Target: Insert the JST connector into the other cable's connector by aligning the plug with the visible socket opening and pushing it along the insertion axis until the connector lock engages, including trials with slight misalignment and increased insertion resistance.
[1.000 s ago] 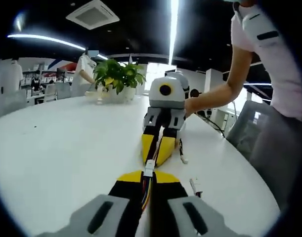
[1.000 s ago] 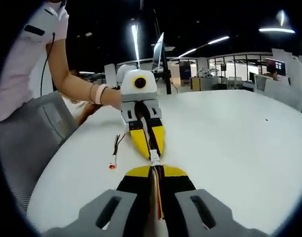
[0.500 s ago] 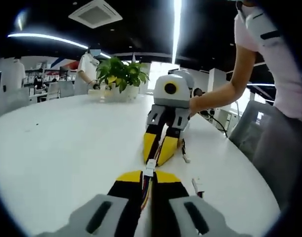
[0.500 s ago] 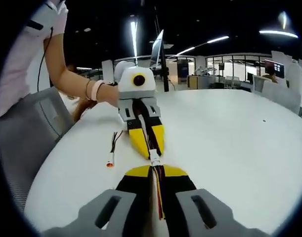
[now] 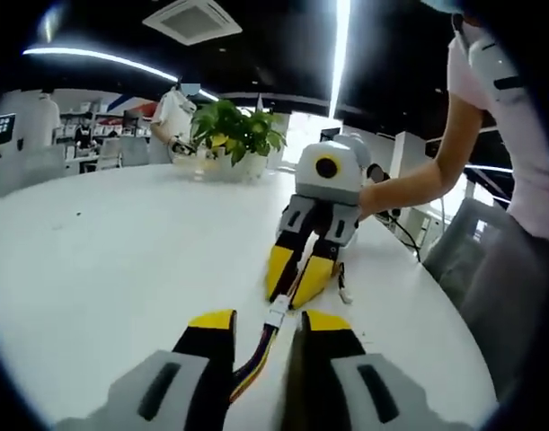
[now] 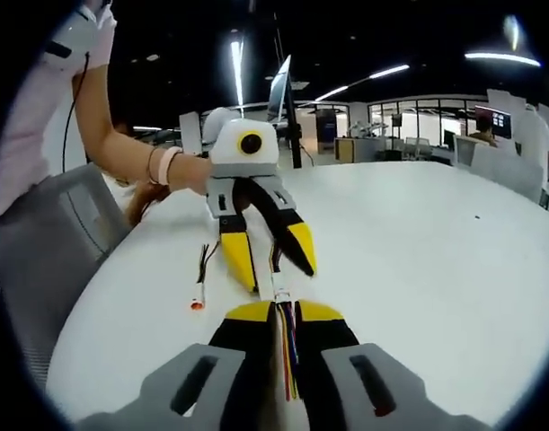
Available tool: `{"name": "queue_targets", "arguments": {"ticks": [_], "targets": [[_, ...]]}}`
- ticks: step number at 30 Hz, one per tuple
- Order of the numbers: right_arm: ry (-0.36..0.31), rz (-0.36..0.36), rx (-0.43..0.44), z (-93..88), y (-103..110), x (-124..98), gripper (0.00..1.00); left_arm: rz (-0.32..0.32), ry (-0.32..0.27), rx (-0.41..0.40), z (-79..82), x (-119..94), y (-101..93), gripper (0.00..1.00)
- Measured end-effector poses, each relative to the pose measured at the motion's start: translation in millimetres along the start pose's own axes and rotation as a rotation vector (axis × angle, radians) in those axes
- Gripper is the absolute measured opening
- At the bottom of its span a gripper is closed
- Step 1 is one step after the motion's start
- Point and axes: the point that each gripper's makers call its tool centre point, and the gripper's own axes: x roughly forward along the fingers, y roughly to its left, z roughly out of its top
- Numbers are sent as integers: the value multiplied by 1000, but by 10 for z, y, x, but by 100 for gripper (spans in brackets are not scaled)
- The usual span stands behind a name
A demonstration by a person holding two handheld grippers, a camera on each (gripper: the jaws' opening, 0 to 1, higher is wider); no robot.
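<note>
Low at the centre of the left gripper view, our left claw (image 5: 263, 334) stands wide, its jaws apart from the white JST connector (image 5: 277, 313) and its coloured wires, likely because the joint now carries itself. Just beyond it, our right claw (image 5: 298, 276) pinches the other cable. At the bottom centre of the right gripper view, that claw (image 6: 282, 313) stays narrow on the wires (image 6: 287, 355), steadying them over the white desk (image 6: 418, 260). A spare cable (image 6: 202, 278) lies left of centre.

Long white ceiling light strips (image 5: 339, 40) blaze to glare against a dark ceiling, the glossy white round table (image 6: 418, 251) shines evenly with only soft shadows, and everything bows and blurs toward the fisheye edges.
</note>
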Motion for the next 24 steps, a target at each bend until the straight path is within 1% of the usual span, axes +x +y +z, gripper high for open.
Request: {"name": "queue_targets", "arguments": {"ticks": [1,5,6,9,12,15,17,19,22,24], "targets": [[-1,-3,0,7,4,-1,9,4,13,21,-12,-12,4,24],[-27,-9,5,83,2,-17,10,13,6,14,14,-81,16,24],[-31,-10,8,102,0,-23,10,24,6,7,26,-100,35,25],[-64,-12,11,215,31,-65,10,49,-8,-11,80,-143,73,34],[-81,-12,7,295,54,-110,11,58,-29,4,172,-198,69,33],[-95,-13,-2,368,87,-174,12,61,-54,12,283,-255,40,33],[-101,-11,-8,409,121,-208,13,60,-61,13,323,-279,19,33],[-107,-9,-9,458,164,-253,14,59,-62,21,357,-309,-14,33],[-135,4,-2,569,259,-337,13,54,-60,36,407,-355,-80,33],[-135,3,-14,602,287,-382,13,50,-58,53,435,-381,-112,33]]}}
